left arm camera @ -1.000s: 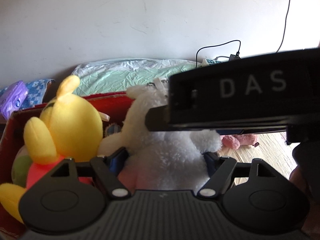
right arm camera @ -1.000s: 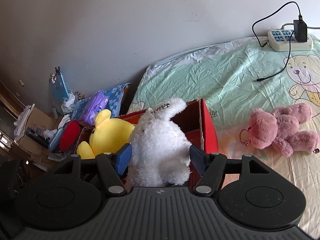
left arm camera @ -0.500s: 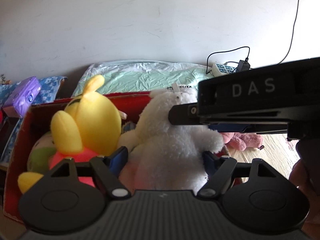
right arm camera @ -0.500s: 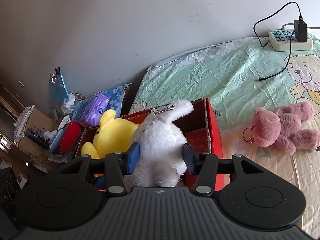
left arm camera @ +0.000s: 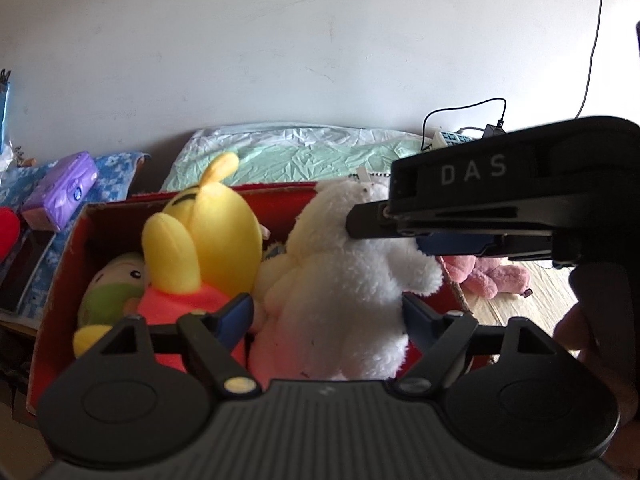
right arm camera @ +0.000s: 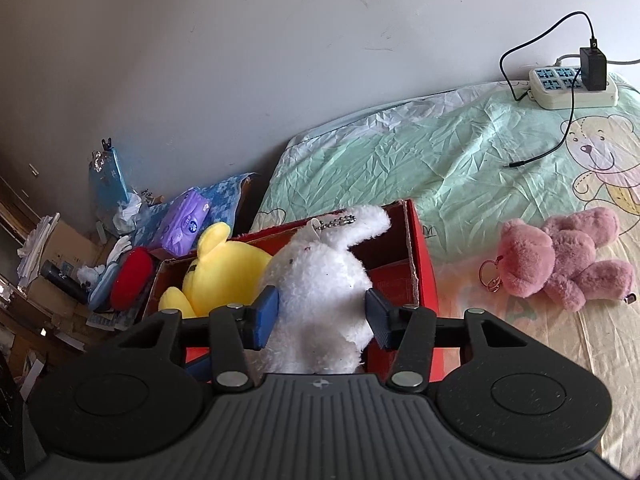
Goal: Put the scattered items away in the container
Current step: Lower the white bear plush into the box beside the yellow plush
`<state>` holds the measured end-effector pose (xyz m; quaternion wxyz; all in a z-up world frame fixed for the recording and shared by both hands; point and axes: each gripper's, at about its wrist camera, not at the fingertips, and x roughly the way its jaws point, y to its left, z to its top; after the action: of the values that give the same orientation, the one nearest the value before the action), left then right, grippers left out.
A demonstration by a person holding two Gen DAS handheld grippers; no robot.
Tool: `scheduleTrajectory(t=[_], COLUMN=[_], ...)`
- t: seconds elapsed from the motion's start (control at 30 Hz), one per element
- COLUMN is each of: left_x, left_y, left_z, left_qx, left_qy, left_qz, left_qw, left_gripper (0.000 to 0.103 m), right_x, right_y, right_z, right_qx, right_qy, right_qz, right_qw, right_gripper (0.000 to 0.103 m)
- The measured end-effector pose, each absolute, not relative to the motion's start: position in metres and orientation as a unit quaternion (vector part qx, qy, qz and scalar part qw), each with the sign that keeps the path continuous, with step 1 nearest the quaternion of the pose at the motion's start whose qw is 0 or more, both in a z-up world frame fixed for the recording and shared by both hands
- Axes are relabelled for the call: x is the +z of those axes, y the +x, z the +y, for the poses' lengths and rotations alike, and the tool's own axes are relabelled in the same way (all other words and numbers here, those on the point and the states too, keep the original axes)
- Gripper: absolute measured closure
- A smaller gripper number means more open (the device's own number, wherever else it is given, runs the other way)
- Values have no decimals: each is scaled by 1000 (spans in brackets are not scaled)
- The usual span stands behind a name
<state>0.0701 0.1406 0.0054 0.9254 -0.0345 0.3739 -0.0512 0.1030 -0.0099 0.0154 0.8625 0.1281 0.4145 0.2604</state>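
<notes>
A red cardboard box (right arm camera: 418,264) stands at the bed's edge; it also shows in the left wrist view (left arm camera: 60,280). It holds a yellow plush (left arm camera: 208,232), a green plush (left arm camera: 108,296) and a white plush rabbit (right arm camera: 320,288). My right gripper (right arm camera: 322,318) is shut on the white rabbit (left arm camera: 340,304) over the box. My left gripper (left arm camera: 328,316) is open with its blue pads either side of the rabbit, not pressing it. A pink teddy (right arm camera: 560,256) lies on the bed to the right of the box.
A power strip with charger and cable (right arm camera: 572,84) lies at the bed's far right corner. Left of the box are a purple tissue pack (right arm camera: 184,224), a red object (right arm camera: 132,276) and cluttered cardboard. The wall is close behind.
Both grippers drew back and upward, so more of the box interior shows. The right gripper's jaws narrowed on the white rabbit. The left gripper stayed open.
</notes>
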Motion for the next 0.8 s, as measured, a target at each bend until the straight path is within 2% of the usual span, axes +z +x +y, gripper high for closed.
scheduleTrajectory(t=[0.33,0.53,0.8], left_x=[2,8,-6], left_y=[63,42,49], left_z=[162,171,163], left_qx=[-59,-99,-133], left_qy=[-52,-59,-63], left_qz=[370,348,375], left_qw=[926,930,915], left_gripper=[22,22,22], right_x=[22,12,15], right_y=[96,105,103], right_z=[-25,-19,-24], right_qx=[246,240,237], right_qy=[139,142,162], right_qz=[398,416,435], right_qw=[873,866,854], right_gripper=[52,52,52])
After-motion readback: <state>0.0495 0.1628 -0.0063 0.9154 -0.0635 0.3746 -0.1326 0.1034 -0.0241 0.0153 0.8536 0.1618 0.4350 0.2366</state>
